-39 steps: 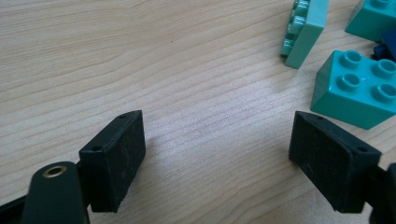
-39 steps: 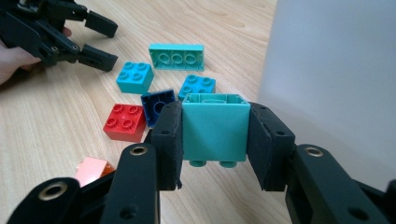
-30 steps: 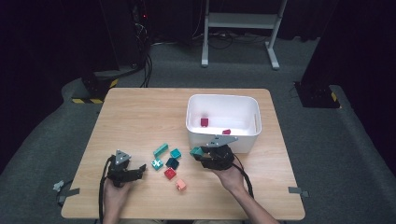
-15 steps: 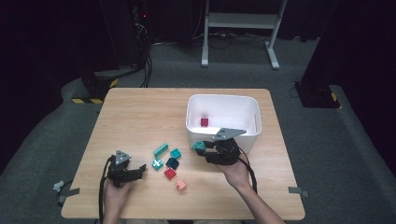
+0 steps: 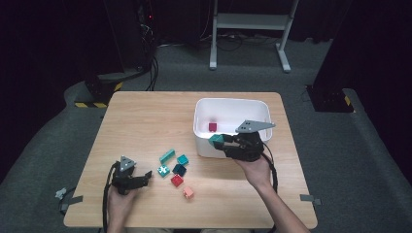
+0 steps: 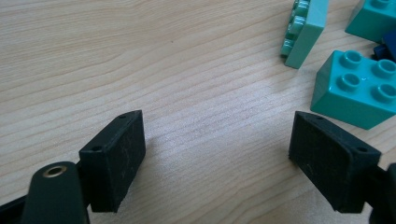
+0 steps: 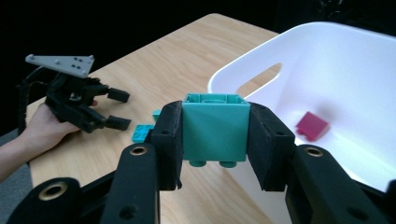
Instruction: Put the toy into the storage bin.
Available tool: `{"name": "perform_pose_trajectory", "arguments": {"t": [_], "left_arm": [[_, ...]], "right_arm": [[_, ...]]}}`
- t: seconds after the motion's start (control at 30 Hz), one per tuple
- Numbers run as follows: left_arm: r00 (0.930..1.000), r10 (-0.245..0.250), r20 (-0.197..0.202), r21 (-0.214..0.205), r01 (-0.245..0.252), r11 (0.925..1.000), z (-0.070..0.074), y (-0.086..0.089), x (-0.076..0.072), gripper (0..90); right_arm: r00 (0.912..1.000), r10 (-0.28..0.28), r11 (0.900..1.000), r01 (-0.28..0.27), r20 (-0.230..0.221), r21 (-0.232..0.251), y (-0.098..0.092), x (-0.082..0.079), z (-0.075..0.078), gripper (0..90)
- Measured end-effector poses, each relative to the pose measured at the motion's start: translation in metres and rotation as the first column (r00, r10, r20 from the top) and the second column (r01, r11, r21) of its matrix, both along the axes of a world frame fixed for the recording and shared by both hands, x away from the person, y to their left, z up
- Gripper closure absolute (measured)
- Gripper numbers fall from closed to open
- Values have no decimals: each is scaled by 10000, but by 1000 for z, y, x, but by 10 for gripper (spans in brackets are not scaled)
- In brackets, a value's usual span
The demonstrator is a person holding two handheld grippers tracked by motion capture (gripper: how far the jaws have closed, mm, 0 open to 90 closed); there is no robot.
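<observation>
The right gripper [image 7: 215,140] is clenching a teal building brick [image 7: 215,127], pads pressing flat on two opposite smooth walls, the studs pointing down and the hollow underside facing up. In the high view that right gripper [image 5: 219,143] is holding the brick [image 5: 215,140] in the air just at the near rim of the white plastic bin [image 5: 231,105], at about 9 o'clock from the hand. Inside the bin a magenta brick [image 7: 313,126] is lying on the floor, at roughly 2 o'clock from the held piece.

By the look of it, the brick is a light, rigid moulded plastic, glossy and a little slippery, so the flat-sided hold across its walls seems the sound one; pinching on studs or corners could let it twist out. It should take a short drop into the bin without harm.

Further out, at 8 o'clock across the table [image 5: 145,121], the left gripper [image 5: 141,178] is resting low with its jaws spread wide and nothing between them. At its 2 o'clock, loose bricks are waiting: a teal four-stud brick [image 6: 357,88], a mint brick lying on its side [image 6: 306,30], a red brick [image 5: 177,180] and a salmon brick [image 5: 188,193].
</observation>
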State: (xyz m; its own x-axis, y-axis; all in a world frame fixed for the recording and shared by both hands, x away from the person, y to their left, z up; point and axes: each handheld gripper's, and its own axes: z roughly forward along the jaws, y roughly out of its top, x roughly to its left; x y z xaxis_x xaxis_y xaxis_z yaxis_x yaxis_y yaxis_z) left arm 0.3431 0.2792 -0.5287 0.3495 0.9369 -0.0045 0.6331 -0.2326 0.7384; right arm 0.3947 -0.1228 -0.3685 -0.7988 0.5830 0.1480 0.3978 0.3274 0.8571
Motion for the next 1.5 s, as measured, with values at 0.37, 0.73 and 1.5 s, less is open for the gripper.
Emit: {"name": "perform_pose_trajectory", "arguments": {"t": [0.37,0.73,1.5], "left_arm": [[10000,0,2,10,0,10000,0,0,0,187],[10000,4,1,14,-4,10000,0,0,0,187],[10000,11,3,-3,-11,10000,0,0,0,187]], "right_arm": [[9967,-777,9970,778,-211,43,-15,22,7,593],[9882,-1460,9892,1463,-469,21,-27,43,3,592],[9713,-2235,9716,2155,-809,-973,-34,65,-14,532]]}}
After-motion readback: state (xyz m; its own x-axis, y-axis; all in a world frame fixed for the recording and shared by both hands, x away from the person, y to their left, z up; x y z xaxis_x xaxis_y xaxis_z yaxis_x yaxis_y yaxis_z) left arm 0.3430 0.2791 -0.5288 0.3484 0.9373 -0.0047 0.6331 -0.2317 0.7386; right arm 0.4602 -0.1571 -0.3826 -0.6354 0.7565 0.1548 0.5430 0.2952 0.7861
